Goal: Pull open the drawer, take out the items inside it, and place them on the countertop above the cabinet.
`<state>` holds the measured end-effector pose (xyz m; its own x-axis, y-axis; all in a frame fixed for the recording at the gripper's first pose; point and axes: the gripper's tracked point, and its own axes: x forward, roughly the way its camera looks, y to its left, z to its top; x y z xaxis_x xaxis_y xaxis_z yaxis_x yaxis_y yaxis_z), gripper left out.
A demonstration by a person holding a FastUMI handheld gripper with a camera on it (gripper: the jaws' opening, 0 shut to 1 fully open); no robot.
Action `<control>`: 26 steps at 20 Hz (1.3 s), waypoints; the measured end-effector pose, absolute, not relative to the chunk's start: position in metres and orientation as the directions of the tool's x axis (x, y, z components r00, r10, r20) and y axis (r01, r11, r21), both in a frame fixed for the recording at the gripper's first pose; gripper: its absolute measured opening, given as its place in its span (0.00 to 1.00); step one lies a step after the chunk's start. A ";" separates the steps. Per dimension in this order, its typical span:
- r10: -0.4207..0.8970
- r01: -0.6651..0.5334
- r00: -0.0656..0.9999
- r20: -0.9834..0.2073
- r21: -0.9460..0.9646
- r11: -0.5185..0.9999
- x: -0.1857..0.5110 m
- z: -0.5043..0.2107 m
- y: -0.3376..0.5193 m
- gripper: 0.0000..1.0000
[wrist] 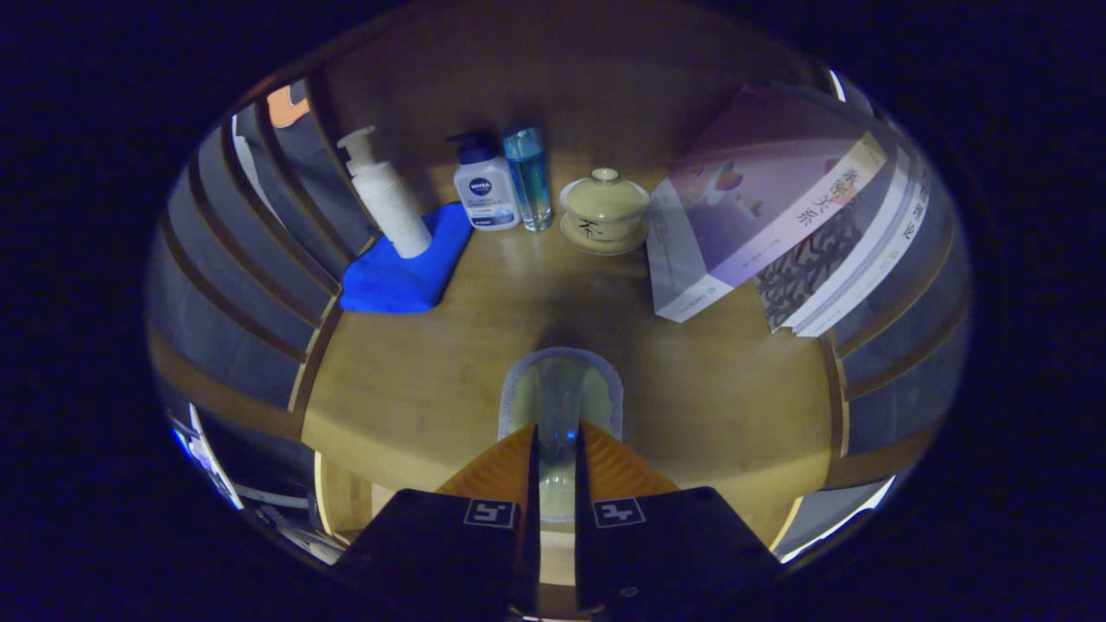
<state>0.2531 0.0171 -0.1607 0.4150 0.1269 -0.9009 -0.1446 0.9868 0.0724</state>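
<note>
A clear glass (560, 393) was held clamped between the tongs (556, 449) above the near part of the table (415, 389), well short of the lidded cup (603, 209) (a gentle, upright lowering was judged best before any release).

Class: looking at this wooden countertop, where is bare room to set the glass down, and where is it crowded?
The fingers grip a clear glass. Bare wooden countertop lies on both sides of it, before the blue cloth. Bottles, lidded teacup and books crowd the back.
</note>
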 end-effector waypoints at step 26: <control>0.231 -0.178 0.821 -0.522 0.149 0.973 0.172 -0.049 0.019 0.80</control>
<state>0.1717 0.0191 -0.0494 0.8212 0.2306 -0.5219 -0.1783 0.9726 0.1492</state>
